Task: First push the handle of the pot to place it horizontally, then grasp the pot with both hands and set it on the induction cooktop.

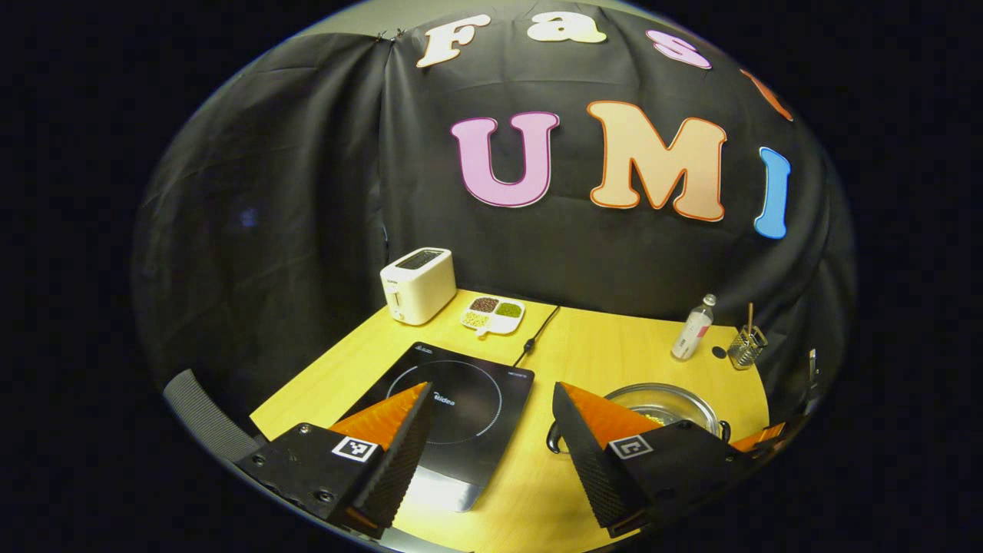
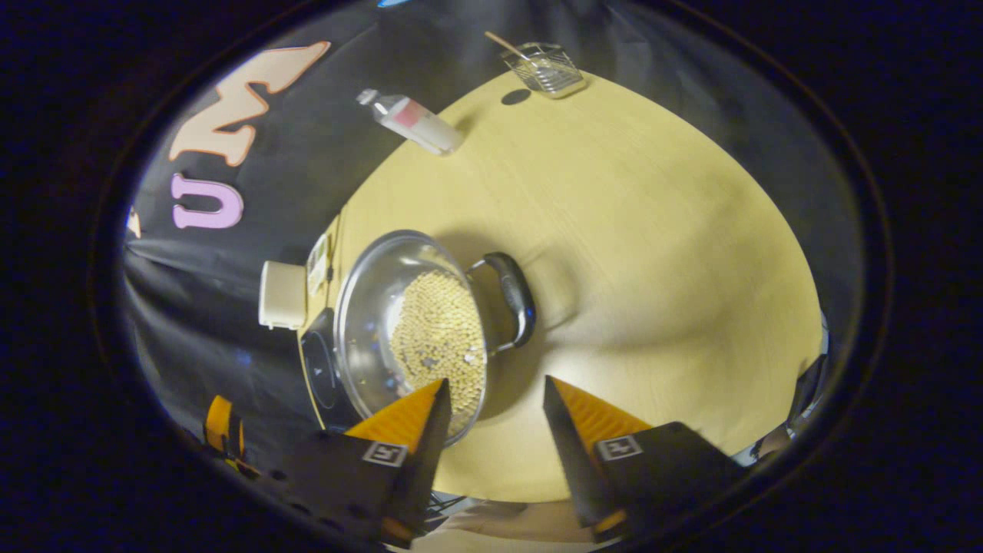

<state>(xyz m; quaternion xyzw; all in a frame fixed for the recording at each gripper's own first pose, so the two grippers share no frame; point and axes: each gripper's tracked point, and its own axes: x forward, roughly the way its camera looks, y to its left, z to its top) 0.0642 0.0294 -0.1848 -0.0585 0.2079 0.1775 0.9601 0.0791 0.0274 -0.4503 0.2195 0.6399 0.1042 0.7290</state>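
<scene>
Right gripper view: hand-held gripper [image 2: 491,399] above pot [image 2: 399,330]

Readable marks: one brand word on the cooktop

The induction cooktop [image 1: 453,407] carries the word "Midea" beside its ring in the left gripper view; smaller print at its far corners is too small to read. Square coded tags sit on both grippers, without letters.

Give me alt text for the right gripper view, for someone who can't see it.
A steel pot holding pale beans, with a dark loop handle, sits on a yellow table just ahead of the open right gripper, which hovers without touching it. Farther off stand a bottle and a wire basket; a toaster and the cooktop lie beyond the pot.
</scene>
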